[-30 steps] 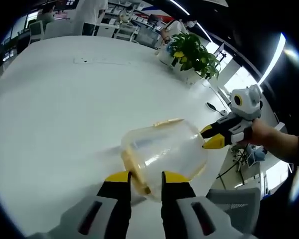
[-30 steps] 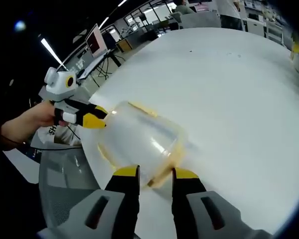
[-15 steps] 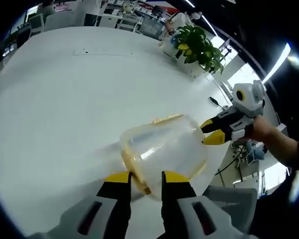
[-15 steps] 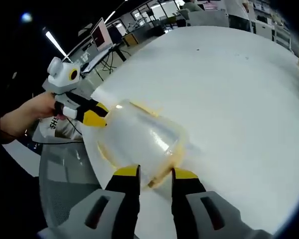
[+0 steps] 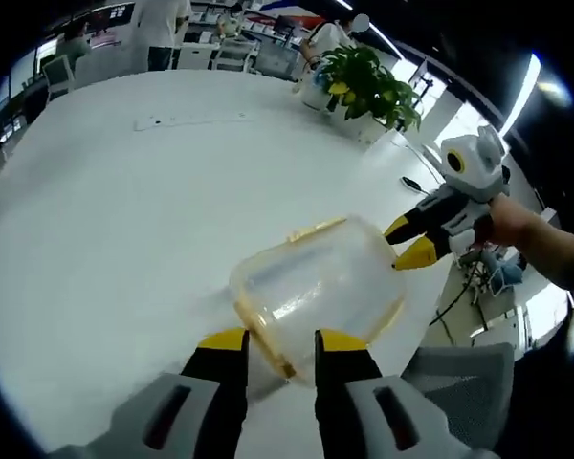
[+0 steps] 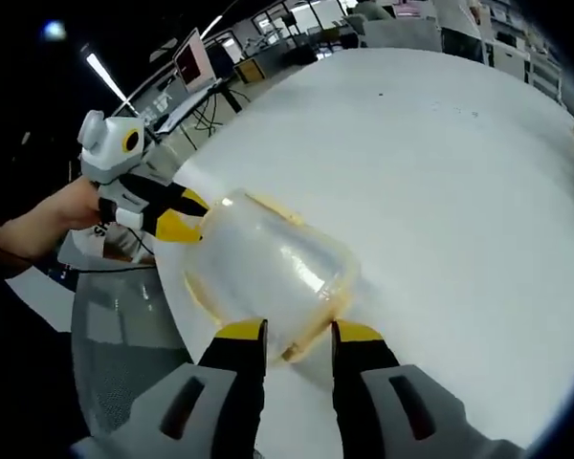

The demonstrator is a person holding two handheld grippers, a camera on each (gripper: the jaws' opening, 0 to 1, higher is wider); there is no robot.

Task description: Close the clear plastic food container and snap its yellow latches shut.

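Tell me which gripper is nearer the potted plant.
Right. The right gripper grips the container on the side towards the potted plant; the left gripper holds the opposite side.

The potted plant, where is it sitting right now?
In the left gripper view the potted plant stands at the far edge of the white table, beyond the clear container and the right gripper.

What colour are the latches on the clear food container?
Yellow, a pale translucent yellow. The latch between the left gripper's fingers shows it best, in the left gripper view.
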